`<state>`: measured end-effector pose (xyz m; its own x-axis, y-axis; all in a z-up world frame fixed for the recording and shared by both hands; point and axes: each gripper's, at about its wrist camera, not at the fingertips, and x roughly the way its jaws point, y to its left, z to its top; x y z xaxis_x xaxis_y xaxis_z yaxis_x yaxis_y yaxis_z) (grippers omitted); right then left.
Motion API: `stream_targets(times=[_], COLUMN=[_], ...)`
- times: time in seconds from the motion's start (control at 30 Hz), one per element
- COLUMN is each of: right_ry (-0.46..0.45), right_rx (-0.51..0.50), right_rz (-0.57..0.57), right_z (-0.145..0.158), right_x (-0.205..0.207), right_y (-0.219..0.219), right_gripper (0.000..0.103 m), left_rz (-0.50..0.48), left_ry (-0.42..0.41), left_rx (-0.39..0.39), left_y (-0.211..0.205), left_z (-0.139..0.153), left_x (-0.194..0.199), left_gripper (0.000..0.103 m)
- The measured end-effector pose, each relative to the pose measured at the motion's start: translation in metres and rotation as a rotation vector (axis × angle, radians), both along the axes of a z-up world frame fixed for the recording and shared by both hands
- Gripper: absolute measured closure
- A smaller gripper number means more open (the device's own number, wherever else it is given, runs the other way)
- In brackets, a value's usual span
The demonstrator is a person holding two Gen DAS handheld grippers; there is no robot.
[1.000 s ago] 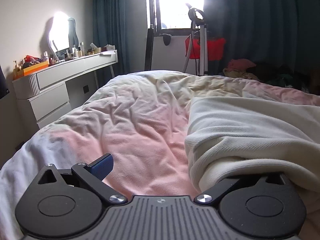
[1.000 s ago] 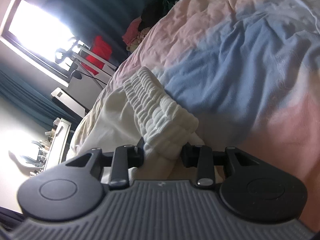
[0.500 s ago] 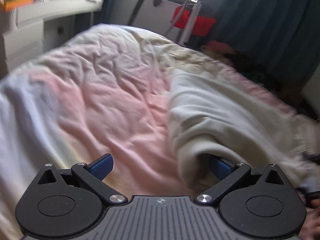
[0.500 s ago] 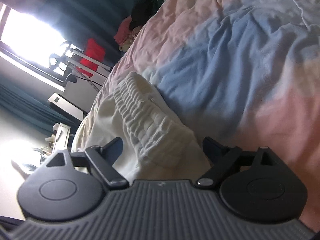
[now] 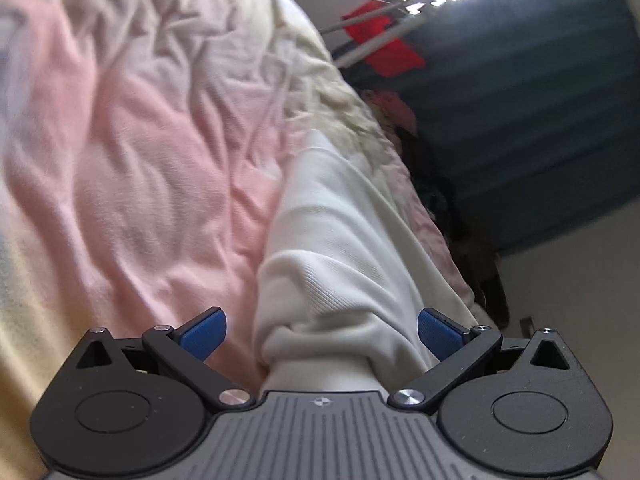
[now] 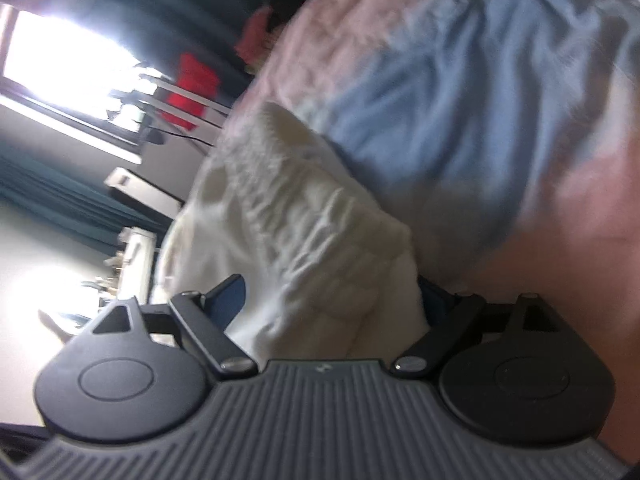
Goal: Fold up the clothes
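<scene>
A cream-white garment [image 5: 344, 240] lies folded on a bed with a pink, blue and pale yellow duvet [image 5: 132, 160]. In the left wrist view its ribbed folded end sits between the blue pads of my left gripper [image 5: 320, 332], which is open around it. In the right wrist view the garment's gathered elastic band [image 6: 312, 232] lies between the fingers of my right gripper [image 6: 332, 304], which is open and wide around it. Both views are tilted.
The duvet [image 6: 480, 120] spreads to the right in the right wrist view. Beyond the bed are dark teal curtains [image 5: 520, 100], a bright window [image 6: 60, 60], a metal stand with red cloth [image 5: 384, 44] and a pile of clothes [image 5: 396, 108].
My right gripper was shut on the elastic band a second ago and has opened. My left gripper has swung right and tilted, so the garment's folded end now lies between its open fingers.
</scene>
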<state>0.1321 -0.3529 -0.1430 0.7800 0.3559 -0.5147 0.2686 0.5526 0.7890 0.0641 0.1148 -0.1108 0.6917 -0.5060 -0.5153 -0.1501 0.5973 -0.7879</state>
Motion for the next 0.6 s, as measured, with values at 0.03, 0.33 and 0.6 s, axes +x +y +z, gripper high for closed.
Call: stream_targets(times=[0.03, 0.33, 0.6], right_ry=[-0.019, 0.044, 0.034], right_rx=[-0.011, -0.184, -0.282], right_rz=[0.007, 0.042, 0.056], right_z=[0.004, 0.002, 0.011], right_x=[-0.001, 0.012, 0.008], right_y=[0.002, 0.020, 0.025], right_gripper=[0.013, 0.026, 0.042], left_rz=[-0.004, -0.034, -0.004], left_ry=[0.000, -0.011, -0.005], left_rx=[-0.011, 0.015, 0.029], left_y=[0.000, -0.007, -0.003], left_z=[-0.002, -0.005, -0.006], left_x=[0.001, 0.002, -0.003], left_gripper=[0.000, 0.001, 0.001])
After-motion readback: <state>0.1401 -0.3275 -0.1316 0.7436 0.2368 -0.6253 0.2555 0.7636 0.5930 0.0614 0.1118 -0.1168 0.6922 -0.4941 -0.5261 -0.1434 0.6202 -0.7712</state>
